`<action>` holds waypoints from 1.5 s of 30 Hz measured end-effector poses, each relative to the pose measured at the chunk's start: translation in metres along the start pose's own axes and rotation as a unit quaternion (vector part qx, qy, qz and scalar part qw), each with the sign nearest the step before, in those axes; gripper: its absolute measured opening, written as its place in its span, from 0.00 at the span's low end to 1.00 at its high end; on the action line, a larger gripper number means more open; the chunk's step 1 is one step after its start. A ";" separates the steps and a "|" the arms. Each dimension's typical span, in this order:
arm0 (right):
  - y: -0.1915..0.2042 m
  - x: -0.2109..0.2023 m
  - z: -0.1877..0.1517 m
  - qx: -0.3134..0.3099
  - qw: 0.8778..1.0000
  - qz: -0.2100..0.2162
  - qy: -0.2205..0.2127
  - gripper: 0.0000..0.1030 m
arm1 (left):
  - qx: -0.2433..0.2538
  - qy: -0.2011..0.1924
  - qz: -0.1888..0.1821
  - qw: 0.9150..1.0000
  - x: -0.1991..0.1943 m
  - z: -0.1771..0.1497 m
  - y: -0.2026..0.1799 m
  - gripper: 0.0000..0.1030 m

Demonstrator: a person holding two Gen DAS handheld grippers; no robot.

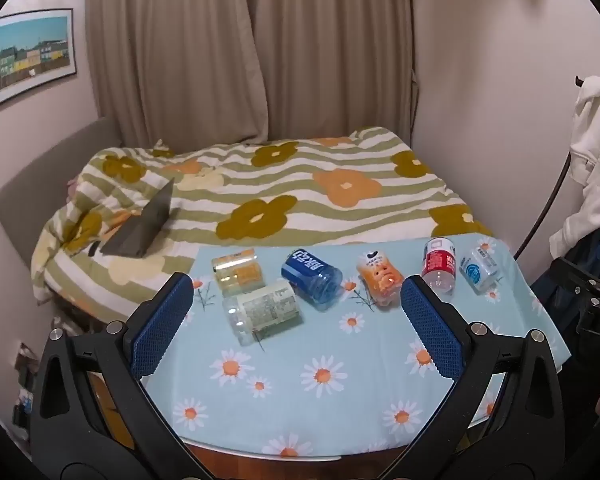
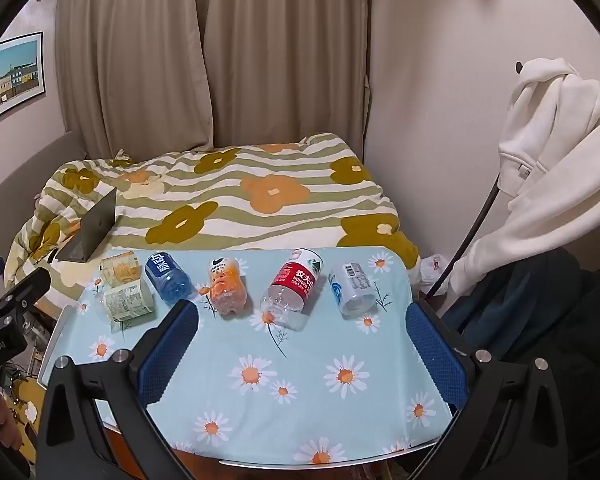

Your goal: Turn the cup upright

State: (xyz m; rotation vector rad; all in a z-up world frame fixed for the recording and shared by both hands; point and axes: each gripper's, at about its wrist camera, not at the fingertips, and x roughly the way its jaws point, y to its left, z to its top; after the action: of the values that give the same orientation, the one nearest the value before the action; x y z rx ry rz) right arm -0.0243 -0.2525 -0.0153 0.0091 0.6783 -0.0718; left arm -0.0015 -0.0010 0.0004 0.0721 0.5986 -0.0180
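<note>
Cups (image 1: 312, 287) on their sides — beyond open jaws.

I see a pale blue cloth (image 2: 300, 408) printed with white-and-orange daisies over the bench. Along its far edge lie blue (image 2: 167, 278), orange (image 2: 226, 285) and red-labelled (image 2: 294, 287) cups. The bedspread (image 2: 236, 200) carries green-and-white stripes with ochre flowers.
</note>
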 end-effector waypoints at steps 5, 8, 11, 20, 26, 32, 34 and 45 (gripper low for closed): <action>0.000 0.001 0.000 0.000 1.000 -0.001 0.001 1.00 | -0.015 -0.004 -0.010 1.000 0.001 0.002 0.005 1.00; 0.000 0.000 0.000 0.001 1.000 -0.002 0.001 1.00 | -0.010 -0.008 -0.005 1.000 -0.002 0.000 0.003 1.00; 0.000 0.001 0.000 -0.001 1.000 -0.001 0.001 1.00 | -0.010 -0.005 -0.005 1.000 -0.003 0.000 0.007 1.00; -0.001 0.003 0.001 0.001 1.000 0.004 0.002 1.00 | -0.008 0.003 0.002 1.000 0.002 0.000 0.004 1.00; 0.001 -0.002 0.003 0.000 1.000 0.006 0.003 1.00 | -0.008 0.008 0.010 1.000 0.005 0.001 0.003 1.00; 0.004 0.004 0.001 -0.001 1.000 0.012 0.006 1.00 | -0.011 0.011 0.012 1.000 0.007 0.000 0.003 1.00; 0.003 0.005 0.002 -0.001 1.000 0.013 0.006 1.00 | -0.011 0.011 0.012 1.000 0.007 0.000 0.003 1.00; 0.003 0.005 0.002 0.000 1.000 0.013 0.007 1.00 | -0.011 0.011 0.011 1.000 0.008 0.000 0.004 1.00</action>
State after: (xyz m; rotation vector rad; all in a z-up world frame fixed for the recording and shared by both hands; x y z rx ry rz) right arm -0.0190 -0.2502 -0.0171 0.0188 0.6915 -0.0461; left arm 0.0053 0.0025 -0.0034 0.0577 0.6208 0.0109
